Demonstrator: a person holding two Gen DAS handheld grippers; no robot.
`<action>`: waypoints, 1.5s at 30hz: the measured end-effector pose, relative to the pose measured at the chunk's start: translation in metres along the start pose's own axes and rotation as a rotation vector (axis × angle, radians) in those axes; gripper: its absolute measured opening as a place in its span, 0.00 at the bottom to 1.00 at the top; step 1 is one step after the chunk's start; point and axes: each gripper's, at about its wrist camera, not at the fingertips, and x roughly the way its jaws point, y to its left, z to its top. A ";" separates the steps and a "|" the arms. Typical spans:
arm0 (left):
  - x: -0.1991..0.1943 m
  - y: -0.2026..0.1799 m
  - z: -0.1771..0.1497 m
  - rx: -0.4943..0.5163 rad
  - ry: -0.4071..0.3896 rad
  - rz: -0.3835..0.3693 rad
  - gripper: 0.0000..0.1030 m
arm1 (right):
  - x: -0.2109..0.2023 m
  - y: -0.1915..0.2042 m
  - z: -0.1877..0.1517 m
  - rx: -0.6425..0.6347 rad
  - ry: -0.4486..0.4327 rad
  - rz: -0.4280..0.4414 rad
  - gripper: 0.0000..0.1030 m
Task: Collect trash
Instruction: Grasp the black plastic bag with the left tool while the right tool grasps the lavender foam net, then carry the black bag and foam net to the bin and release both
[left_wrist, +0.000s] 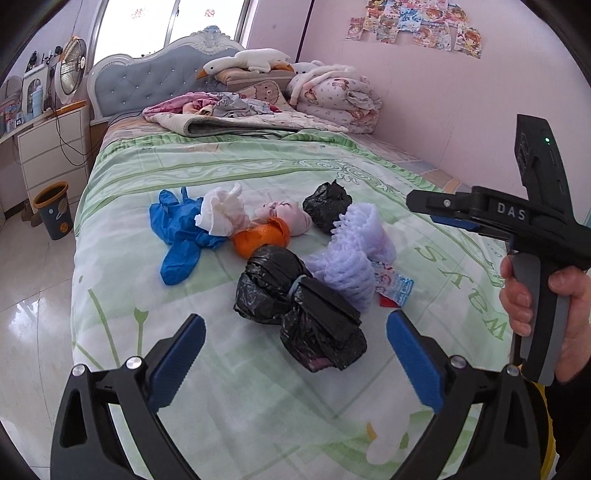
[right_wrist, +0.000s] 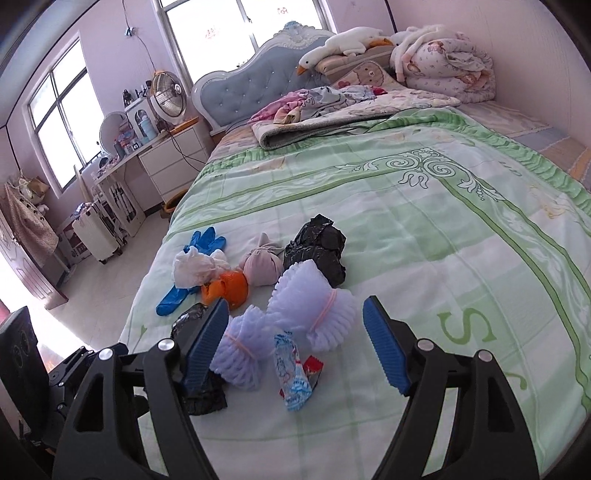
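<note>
From the left wrist view, the left tongs stand wide apart with nothing pressed between the blue pads — they hang over the near end of a bed covered in a green patterned quilt. The trash lies in a loose heap on the quilt ahead: a large black bag nearest, between the two pads in the picture but not touched by them; a lilac foam net just to its right with a printed wrapper beside it; an orange peel, a blue glove, a white tissue wad, a pinkish bundle and a small black bag farther back. At the right a hand grips the handle of the right tongs. A bin stands on the floor left of the bed.

From the right wrist view, the right tongs are wide too, holding nothing — the foam net and the wrapper lie on the quilt between the pads in the picture, untouched. The orange peel and glove lie to the left.
</note>
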 end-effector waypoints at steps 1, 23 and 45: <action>0.003 0.001 0.000 -0.006 0.003 0.004 0.92 | 0.007 0.002 0.002 -0.021 0.008 -0.022 0.70; 0.040 -0.017 -0.015 -0.035 0.090 -0.079 0.40 | 0.086 0.002 0.001 -0.077 0.095 -0.068 0.48; 0.030 -0.007 -0.016 -0.085 0.087 -0.087 0.03 | 0.066 0.004 -0.013 -0.118 0.055 -0.119 0.28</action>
